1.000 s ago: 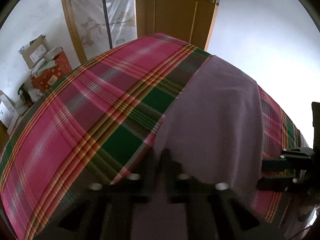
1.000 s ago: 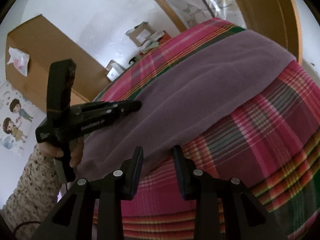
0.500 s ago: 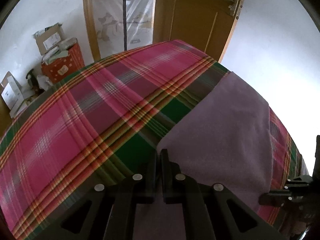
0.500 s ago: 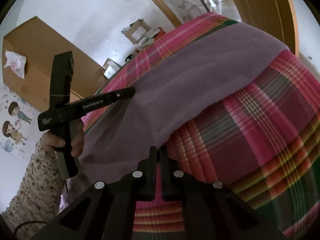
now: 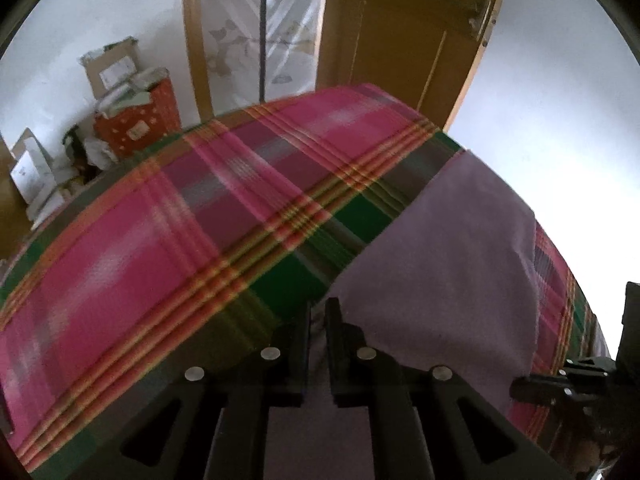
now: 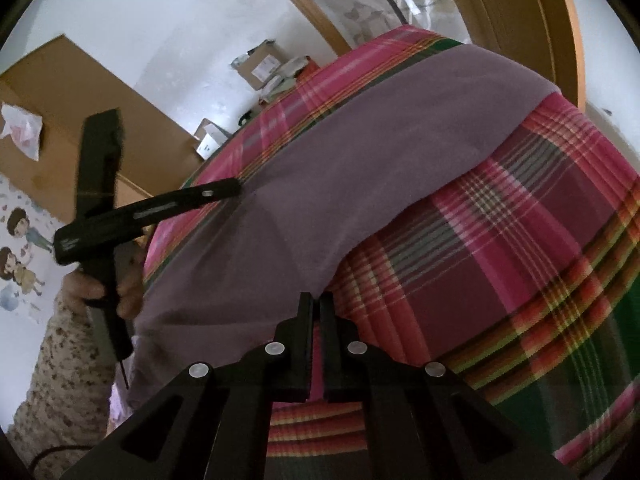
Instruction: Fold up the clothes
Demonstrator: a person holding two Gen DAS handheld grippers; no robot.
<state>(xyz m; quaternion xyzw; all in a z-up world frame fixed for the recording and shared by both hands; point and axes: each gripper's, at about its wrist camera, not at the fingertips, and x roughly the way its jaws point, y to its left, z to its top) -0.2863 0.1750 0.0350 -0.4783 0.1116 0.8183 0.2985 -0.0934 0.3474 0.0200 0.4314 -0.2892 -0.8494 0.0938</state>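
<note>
Left gripper (image 5: 318,312) pinches the near corner of the mauve fleece cloth (image 5: 448,264), its jaws having just eased slightly apart. Right gripper (image 6: 316,306) clamps the cloth's other near corner. The cloth drapes over the pink-green plaid bedspread (image 5: 168,248), whose broad left side lies bare.

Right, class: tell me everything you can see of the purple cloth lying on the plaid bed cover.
The plain mauve-purple cloth looks soft and matte, like fleece or knit, without print. It lies spread along one side of the pink, green and orange plaid bed cover, its far end draped flat, its near edge lifted. The right tool is shut on one near corner; the left tool pinches the other, its jaws having just eased slightly. Creases fan out between the two grips.
</note>
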